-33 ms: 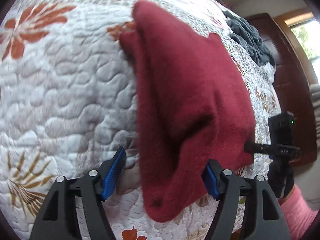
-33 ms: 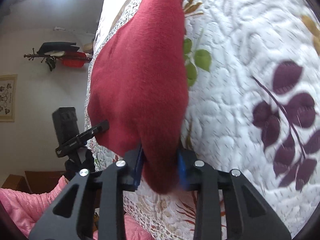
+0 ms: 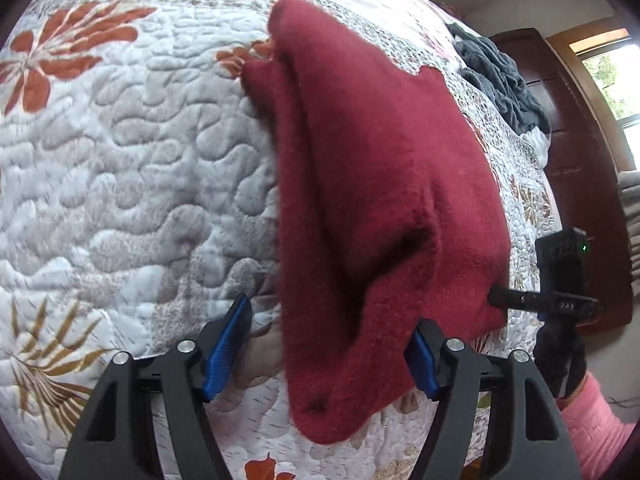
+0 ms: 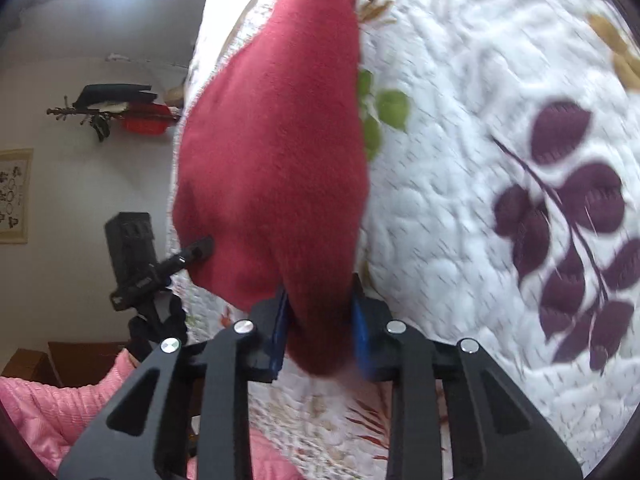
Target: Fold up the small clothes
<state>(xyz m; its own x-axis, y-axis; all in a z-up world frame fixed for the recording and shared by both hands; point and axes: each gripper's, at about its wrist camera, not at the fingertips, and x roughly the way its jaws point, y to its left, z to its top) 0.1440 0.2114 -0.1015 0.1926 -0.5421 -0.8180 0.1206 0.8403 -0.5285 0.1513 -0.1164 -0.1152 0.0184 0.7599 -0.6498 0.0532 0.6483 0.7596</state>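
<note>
A dark red fleece garment (image 3: 380,180) is lifted off the flowered white quilt (image 3: 120,160), hanging in a long fold. My left gripper (image 3: 326,352) is wide open. The garment's lower end droops between its blue pads (image 3: 228,340), against the right pad and clear of the left one. In the right wrist view the same garment (image 4: 272,160) narrows into my right gripper (image 4: 320,334), which is shut on its near end. The right gripper (image 3: 560,300) also shows at the garment's right corner in the left wrist view.
A dark grey pile of cloth (image 3: 500,80) lies at the quilt's far right edge, beside a brown wooden door (image 3: 580,180). A person's pink sleeve (image 4: 48,412) fills the lower left. Hanging clothes (image 4: 120,108) and a framed picture (image 4: 14,196) are on the wall.
</note>
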